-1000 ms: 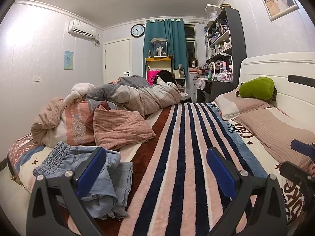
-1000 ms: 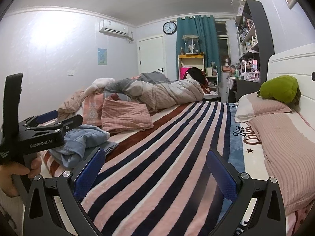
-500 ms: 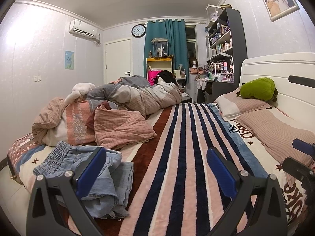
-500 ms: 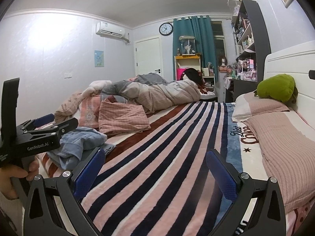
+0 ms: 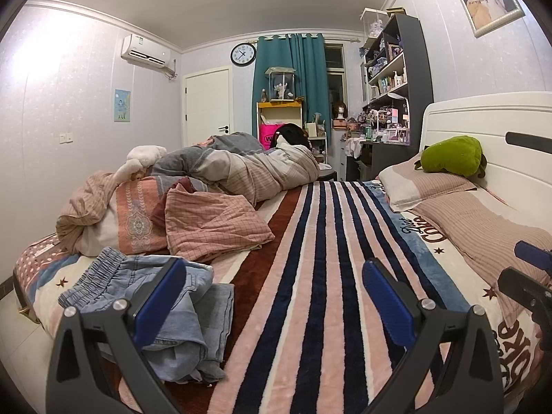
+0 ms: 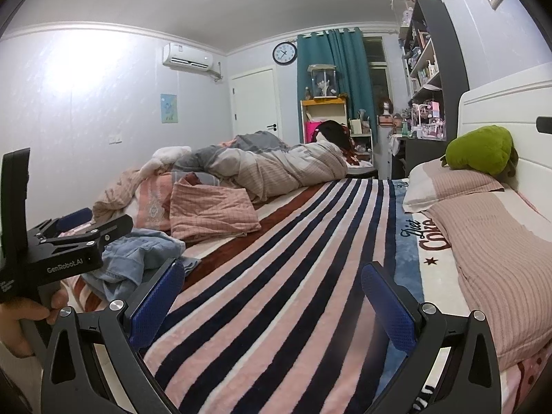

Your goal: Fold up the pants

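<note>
Light blue denim pants (image 5: 193, 305) lie crumpled at the near left of the striped blanket (image 5: 321, 276), elastic waistband toward the left. They also show in the right wrist view (image 6: 138, 258). My left gripper (image 5: 272, 296) is open and empty, held above the bed, its left finger in front of the pants. My right gripper (image 6: 270, 296) is open and empty over the stripes, to the right of the pants. In the right wrist view the left gripper's body (image 6: 62, 255) shows at the left, held by a hand.
A pink checked cloth (image 5: 214, 224) and heaped quilts (image 5: 248, 169) lie behind the pants. Pillows (image 5: 483, 214) and a green plush (image 5: 452, 155) sit by the white headboard (image 5: 500, 120) at right. Shelves and a desk stand beyond the bed.
Both grippers have shifted slightly; the right wrist view has drifted, and the left gripper's body sits a little lower in it. Pants have not moved. Both grippers stay open.
</note>
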The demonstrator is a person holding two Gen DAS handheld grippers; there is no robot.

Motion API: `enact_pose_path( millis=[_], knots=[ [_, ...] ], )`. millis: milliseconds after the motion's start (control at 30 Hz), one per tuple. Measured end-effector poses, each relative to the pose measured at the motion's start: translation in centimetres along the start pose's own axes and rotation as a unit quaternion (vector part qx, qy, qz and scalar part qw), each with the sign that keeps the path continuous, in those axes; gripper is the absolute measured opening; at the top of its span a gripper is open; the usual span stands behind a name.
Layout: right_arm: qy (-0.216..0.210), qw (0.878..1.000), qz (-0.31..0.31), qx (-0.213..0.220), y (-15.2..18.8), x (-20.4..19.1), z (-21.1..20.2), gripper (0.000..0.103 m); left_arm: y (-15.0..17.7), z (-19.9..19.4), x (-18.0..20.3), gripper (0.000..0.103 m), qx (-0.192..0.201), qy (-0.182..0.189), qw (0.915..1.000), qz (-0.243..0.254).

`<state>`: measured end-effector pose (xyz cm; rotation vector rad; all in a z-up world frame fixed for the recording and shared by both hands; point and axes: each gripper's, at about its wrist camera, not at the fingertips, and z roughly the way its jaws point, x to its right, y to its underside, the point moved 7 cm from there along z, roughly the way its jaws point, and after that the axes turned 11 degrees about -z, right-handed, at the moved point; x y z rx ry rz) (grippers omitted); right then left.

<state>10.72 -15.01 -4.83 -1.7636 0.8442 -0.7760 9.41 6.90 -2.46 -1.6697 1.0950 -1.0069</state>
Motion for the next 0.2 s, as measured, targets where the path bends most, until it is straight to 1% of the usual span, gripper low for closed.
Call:
enact_pose_path(
  millis=[133,200],
  knots=[
    [0.0,1.0,0.0,0.0,-0.01,-0.01,0.0,0.102,0.05,-0.08,0.08,0.101,0.0,0.005,1.0,0.004],
    [0.0,1.0,0.0,0.001,-0.03,-0.03,0.0,0.102,0.04,-0.2,0.12,0.101,0.0,0.001,1.0,0.007]
  ],
)
